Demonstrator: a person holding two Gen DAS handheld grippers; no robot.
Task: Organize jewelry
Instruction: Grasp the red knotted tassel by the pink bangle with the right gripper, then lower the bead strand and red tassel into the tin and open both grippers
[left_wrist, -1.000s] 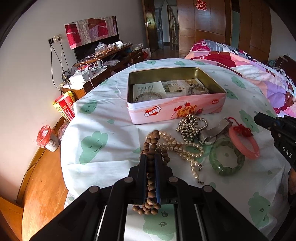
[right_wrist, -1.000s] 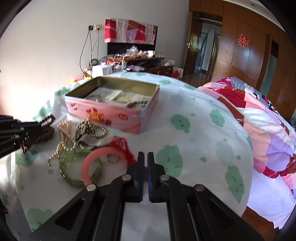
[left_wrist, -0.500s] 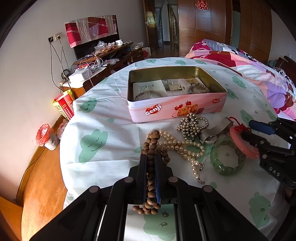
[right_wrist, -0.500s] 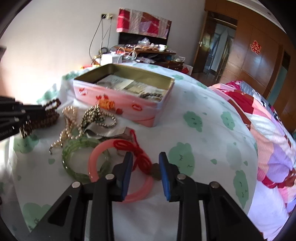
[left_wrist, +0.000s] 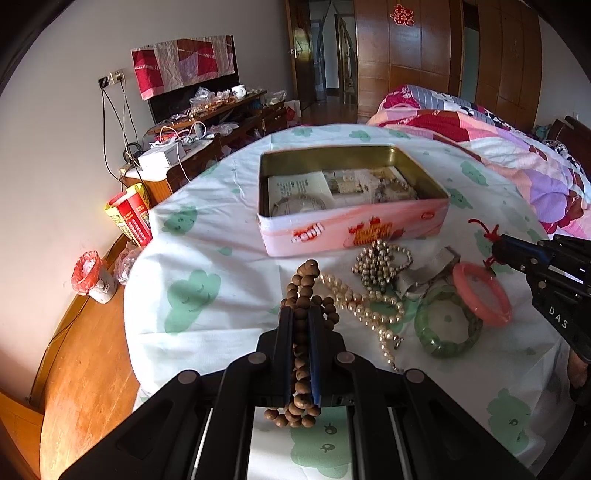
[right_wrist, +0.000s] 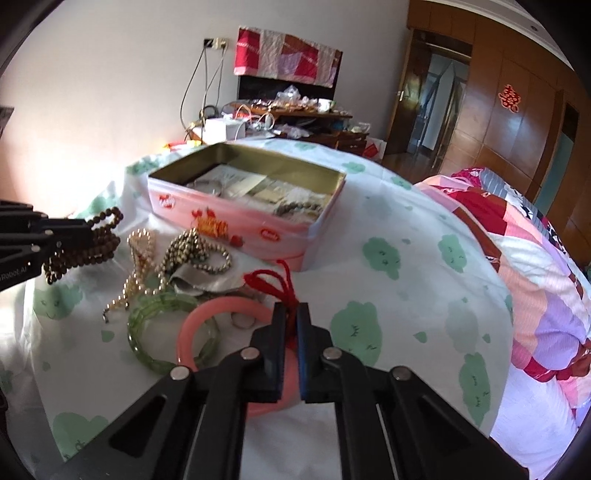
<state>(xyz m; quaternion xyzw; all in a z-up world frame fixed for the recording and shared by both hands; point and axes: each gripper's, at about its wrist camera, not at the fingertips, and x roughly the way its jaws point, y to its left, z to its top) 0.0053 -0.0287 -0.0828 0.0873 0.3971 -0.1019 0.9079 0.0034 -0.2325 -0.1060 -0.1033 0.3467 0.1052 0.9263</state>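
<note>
My left gripper (left_wrist: 301, 314) is shut on a brown wooden bead bracelet (left_wrist: 303, 288), held just above the tablecloth; it also shows in the right wrist view (right_wrist: 85, 247). My right gripper (right_wrist: 291, 314) is shut on a pink bangle (right_wrist: 195, 325) with a red cord (right_wrist: 273, 280); the bangle also shows in the left wrist view (left_wrist: 484, 291). A pearl strand (left_wrist: 362, 306), a metallic bead bracelet (left_wrist: 380, 262), a green bangle (left_wrist: 447, 325) and a silver watch band (left_wrist: 428, 273) lie on the cloth. An open pink tin (left_wrist: 351, 229) behind them holds papers and jewelry.
The round table has a white cloth with green cloud prints (left_wrist: 192, 295). A bed with a colourful quilt (right_wrist: 535, 258) stands to the right. A cluttered sideboard (left_wrist: 207, 122) is beyond the table. A red box (left_wrist: 131, 218) and a small bin (left_wrist: 92, 273) sit on the floor at left.
My right gripper opened around the red cord and pink bangle, then shut on them. The left gripper kept its hold on the wooden beads and hardly moved.
</note>
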